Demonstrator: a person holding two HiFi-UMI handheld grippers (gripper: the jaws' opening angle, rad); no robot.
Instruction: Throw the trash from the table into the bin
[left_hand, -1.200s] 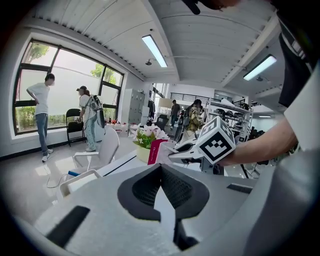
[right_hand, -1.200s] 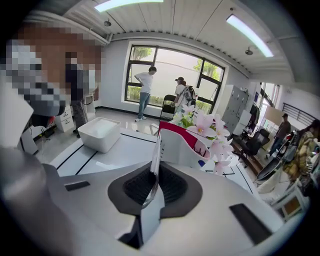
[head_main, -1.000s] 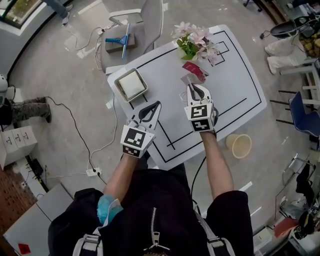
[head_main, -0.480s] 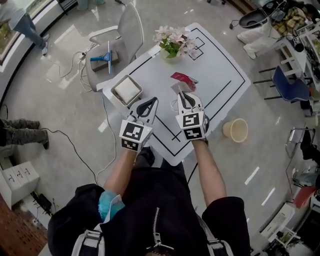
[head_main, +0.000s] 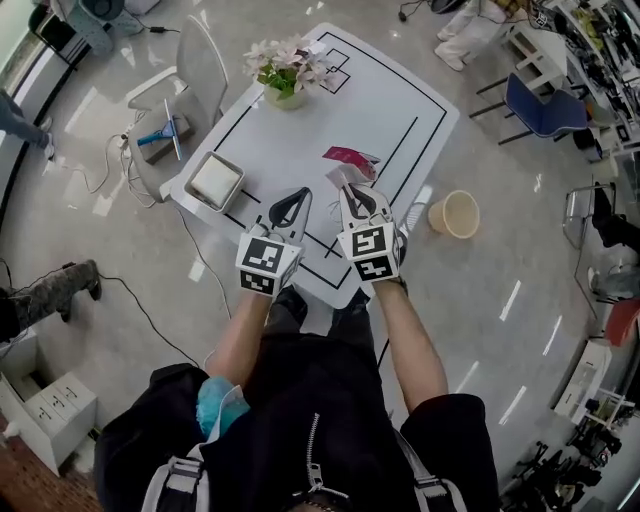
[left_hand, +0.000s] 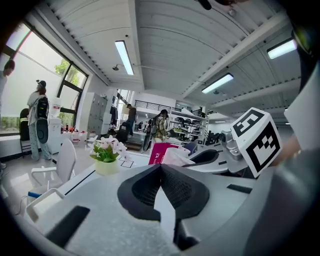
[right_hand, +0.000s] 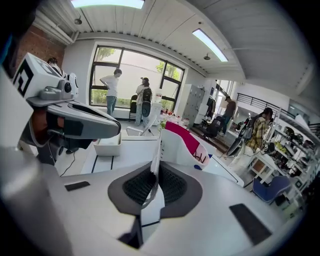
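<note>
One crinkly white-and-magenta wrapper (head_main: 344, 172) is pinched in the right gripper (head_main: 352, 195), not yet dropped into the round cream bin (head_main: 453, 213). The left gripper (head_main: 290, 205) is closed and empty.

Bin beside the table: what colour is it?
The bin is cream; head view shows it best.
</note>
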